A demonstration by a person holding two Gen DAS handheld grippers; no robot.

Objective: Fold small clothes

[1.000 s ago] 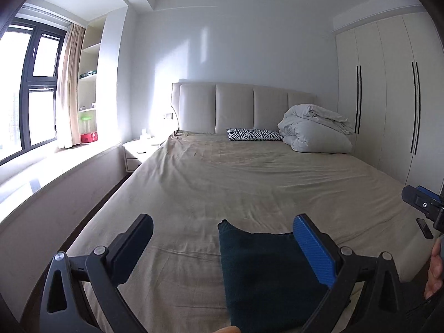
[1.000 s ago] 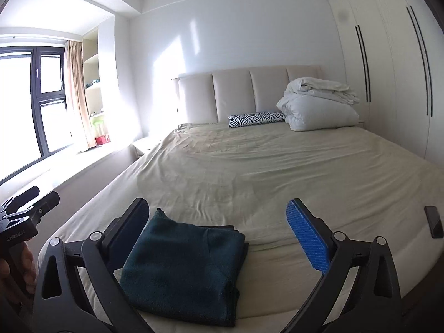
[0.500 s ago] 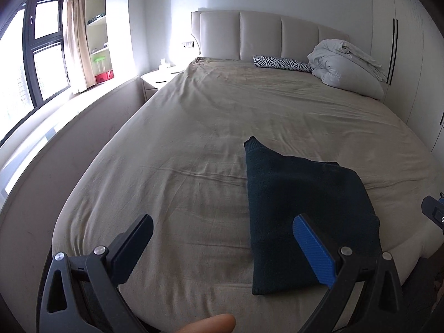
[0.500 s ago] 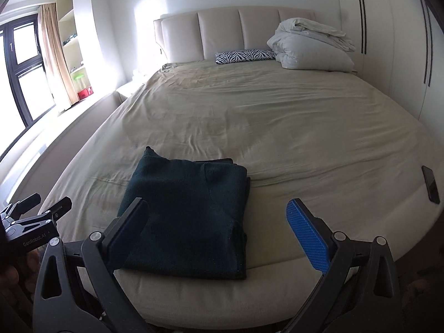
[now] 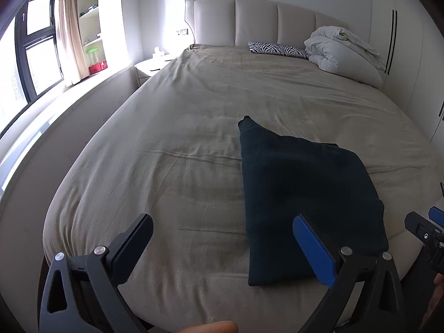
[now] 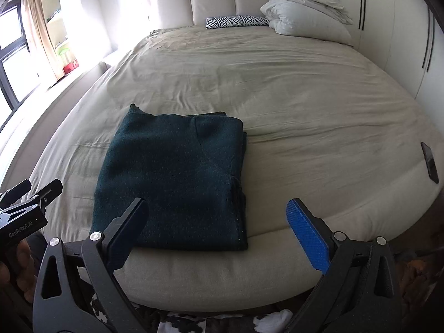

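Note:
A dark green knitted garment (image 5: 302, 194) (image 6: 177, 177) lies folded into a flat rectangle near the foot edge of the beige bed (image 5: 194, 127) (image 6: 277, 88). My left gripper (image 5: 222, 236) hovers open above the bed's foot, left of the garment, with its blue pad over the garment's near corner. My right gripper (image 6: 219, 222) is open too, held over the garment's near edge, with nothing between its fingers. Each gripper shows at the edge of the other's view.
A white duvet bundle (image 5: 344, 52) (image 6: 305, 16) and a zebra-print pillow (image 5: 277, 50) (image 6: 236, 21) lie by the headboard. A dark phone (image 6: 429, 162) rests on the bed's right edge. A nightstand (image 5: 151, 68) and a window ledge are left, wardrobes right.
Both cameras have tilted down and pulled back toward the foot of the bed, so the folded garment now shows in full. The garment has not moved.

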